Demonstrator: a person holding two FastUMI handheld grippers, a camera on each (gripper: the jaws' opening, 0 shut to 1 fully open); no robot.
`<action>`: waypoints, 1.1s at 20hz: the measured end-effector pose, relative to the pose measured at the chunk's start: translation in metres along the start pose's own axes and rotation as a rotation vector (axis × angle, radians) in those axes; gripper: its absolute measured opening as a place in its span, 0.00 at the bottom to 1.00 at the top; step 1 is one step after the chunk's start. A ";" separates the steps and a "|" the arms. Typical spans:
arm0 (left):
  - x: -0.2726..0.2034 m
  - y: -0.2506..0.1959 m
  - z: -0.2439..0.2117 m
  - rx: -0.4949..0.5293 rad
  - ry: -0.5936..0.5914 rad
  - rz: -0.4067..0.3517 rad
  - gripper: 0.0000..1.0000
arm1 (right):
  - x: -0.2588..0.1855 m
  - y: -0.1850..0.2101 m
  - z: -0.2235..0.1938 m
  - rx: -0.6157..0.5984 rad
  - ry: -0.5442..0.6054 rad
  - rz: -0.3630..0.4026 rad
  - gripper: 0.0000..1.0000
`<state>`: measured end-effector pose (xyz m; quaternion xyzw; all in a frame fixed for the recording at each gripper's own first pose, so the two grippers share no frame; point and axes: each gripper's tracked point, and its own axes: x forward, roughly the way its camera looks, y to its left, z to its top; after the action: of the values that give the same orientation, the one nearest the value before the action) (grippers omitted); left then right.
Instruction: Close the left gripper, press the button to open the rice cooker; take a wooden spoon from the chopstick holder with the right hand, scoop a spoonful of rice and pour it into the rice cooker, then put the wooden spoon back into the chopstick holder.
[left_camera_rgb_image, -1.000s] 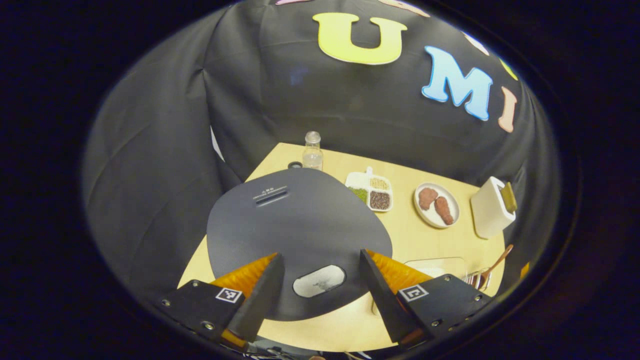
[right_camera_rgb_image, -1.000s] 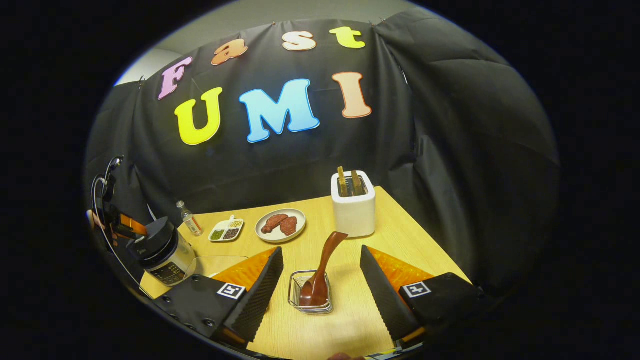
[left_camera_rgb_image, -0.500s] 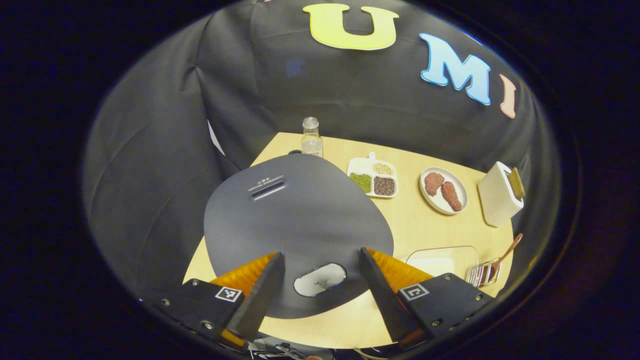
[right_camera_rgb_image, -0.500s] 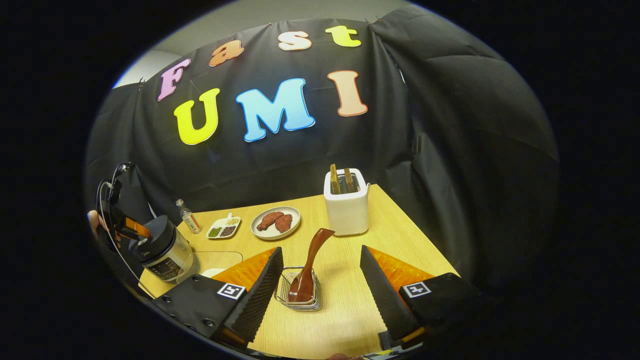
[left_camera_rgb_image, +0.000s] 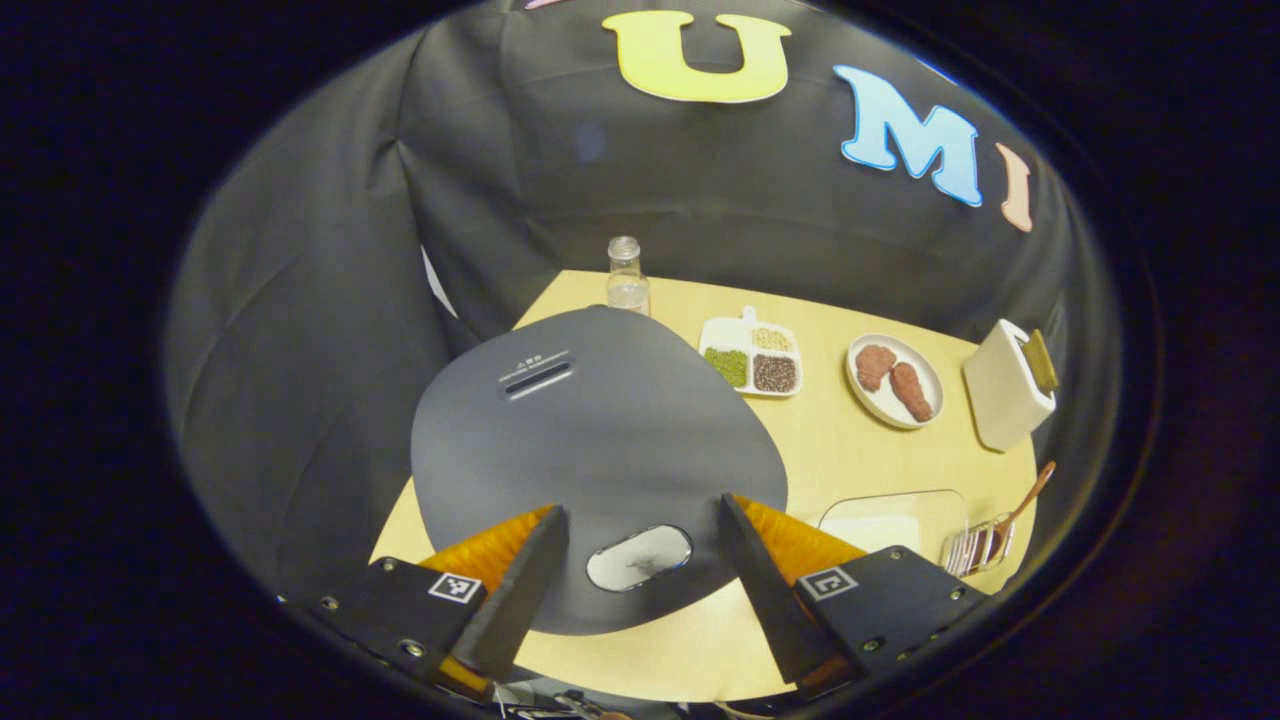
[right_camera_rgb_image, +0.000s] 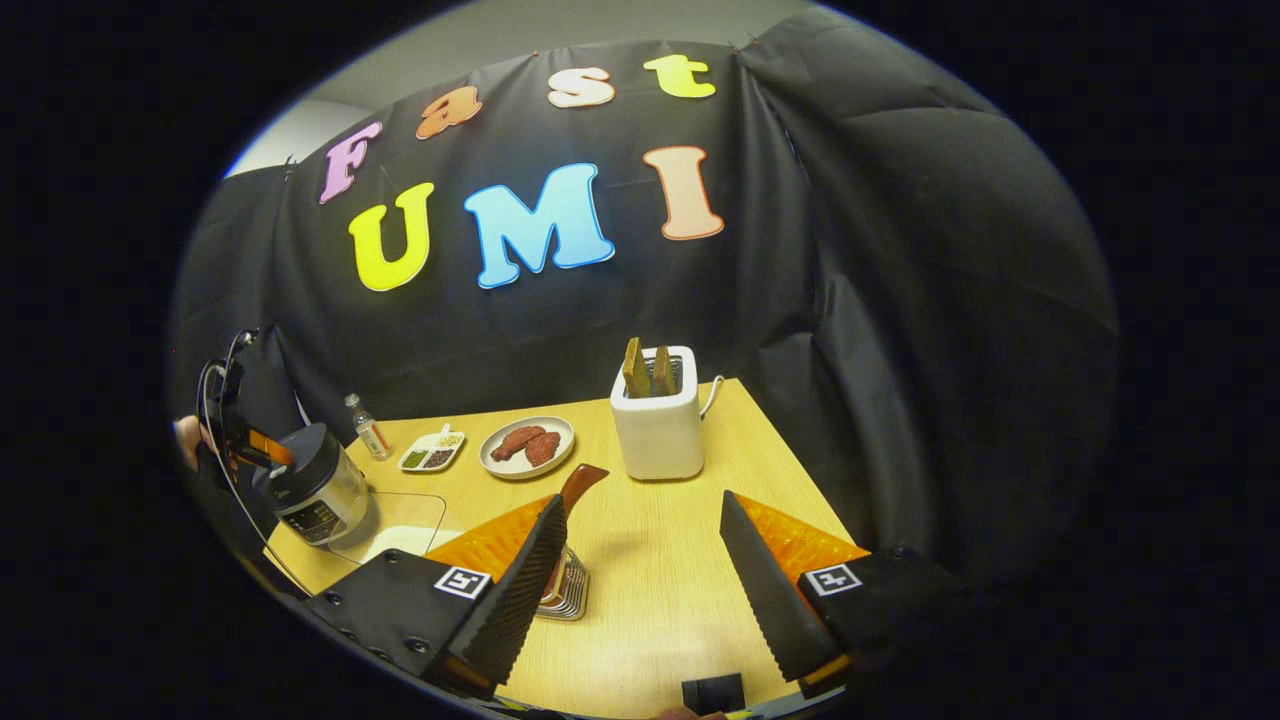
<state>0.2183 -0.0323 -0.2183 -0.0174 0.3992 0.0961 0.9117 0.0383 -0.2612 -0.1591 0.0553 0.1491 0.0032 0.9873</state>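
Rice cooker (left_camera_rgb_image: 600, 450) dead centre in the left gripper view, dark lid closed, pale oval button (left_camera_rgb_image: 639, 558) at six o'clock on the lid. Left tool (left_camera_rgb_image: 640, 570) hanging over it, fingers wide apart, straddling the button, gripping nothing. Slim strip of bench (left_camera_rgb_image: 860, 450) showing past the lid's near rim; black cloth wall crowding in from nine o'clock.

Over in the right gripper view: cooker (right_camera_rgb_image: 312, 490) far out at nine o'clock, close to the bench's left edge, with the other tool and a hand (right_camera_rgb_image: 187, 440) behind it. Wire chopstick holder (right_camera_rgb_image: 566, 592) tucked just beside the left finger of the right tool (right_camera_rgb_image: 640, 575), partly hidden by it. Wooden spoon (right_camera_rgb_image: 578, 486) standing in the holder, tilted, its upper end poking above that finger at eleven o'clock. Right tool spread open, empty, bare bench between the fingers.

Clear glass dish (right_camera_rgb_image: 395, 525) between cooker and holder. Toward twelve: white toaster (right_camera_rgb_image: 658, 425) with two slices up, plate of meat (right_camera_rgb_image: 527, 446), divided tray of beans (right_camera_rgb_image: 432, 451), small bottle (right_camera_rgb_image: 371, 427) by the back edge. Plenty of open wood at one to five o'clock, then the bench edge and cloth wall.
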 end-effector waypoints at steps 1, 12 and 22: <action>-0.006 0.001 -0.004 -0.021 -0.004 0.031 0.99 | -0.001 -0.003 -0.003 0.010 0.013 0.003 0.98; -0.239 -0.038 0.074 0.186 -0.668 0.023 0.97 | -0.026 -0.030 0.104 -0.116 -0.218 -0.190 0.98; -0.401 -0.031 0.064 0.066 -0.961 -0.176 0.96 | -0.136 0.038 0.166 -0.125 -0.416 -0.211 0.98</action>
<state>0.0049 -0.1203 0.1168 0.0243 -0.0668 0.0033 0.9975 -0.0421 -0.2449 0.0420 -0.0221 -0.0530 -0.1021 0.9931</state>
